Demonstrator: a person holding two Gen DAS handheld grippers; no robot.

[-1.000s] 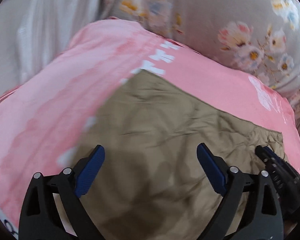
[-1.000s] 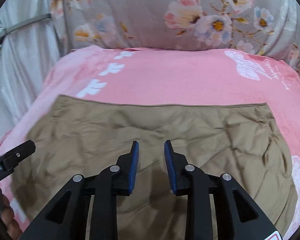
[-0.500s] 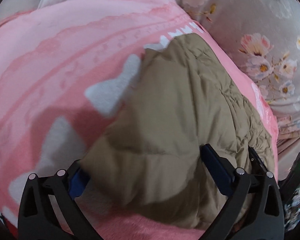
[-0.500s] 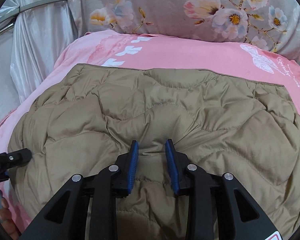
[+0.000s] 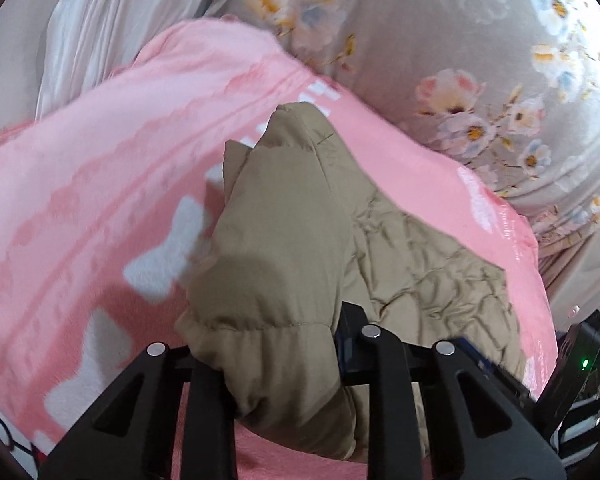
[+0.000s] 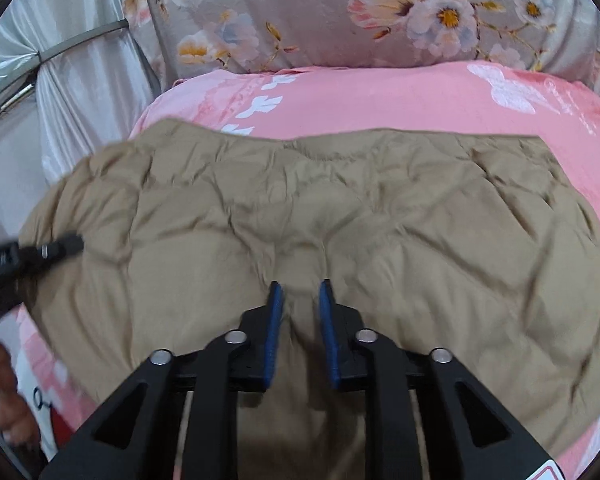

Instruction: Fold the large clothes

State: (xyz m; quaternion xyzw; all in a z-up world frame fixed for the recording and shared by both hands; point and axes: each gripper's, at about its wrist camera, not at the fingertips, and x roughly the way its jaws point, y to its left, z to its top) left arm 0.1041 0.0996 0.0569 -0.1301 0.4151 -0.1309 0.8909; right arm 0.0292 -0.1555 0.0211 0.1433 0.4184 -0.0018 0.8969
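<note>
A tan quilted jacket (image 6: 340, 216) lies spread on a pink blanket (image 6: 380, 100). My right gripper (image 6: 300, 320) is shut on a fold of its near edge, the blue pads (image 6: 275, 332) pinching the cloth. My left gripper (image 5: 276, 356) is shut on the jacket's left side (image 5: 280, 216) and holds a thick bunch lifted off the blanket; the cloth hides its left pad. The left gripper also shows at the left edge of the right wrist view (image 6: 28, 256).
A grey floral cushion (image 6: 340, 12) stands behind the blanket. A silver curtain (image 6: 72, 80) hangs at the left. Dark equipment with a green light (image 5: 580, 360) sits at the right of the left wrist view.
My left gripper was open over the jacket, then closed on its left side and lifted it into a raised bunch. The right gripper stayed shut on the near edge.
</note>
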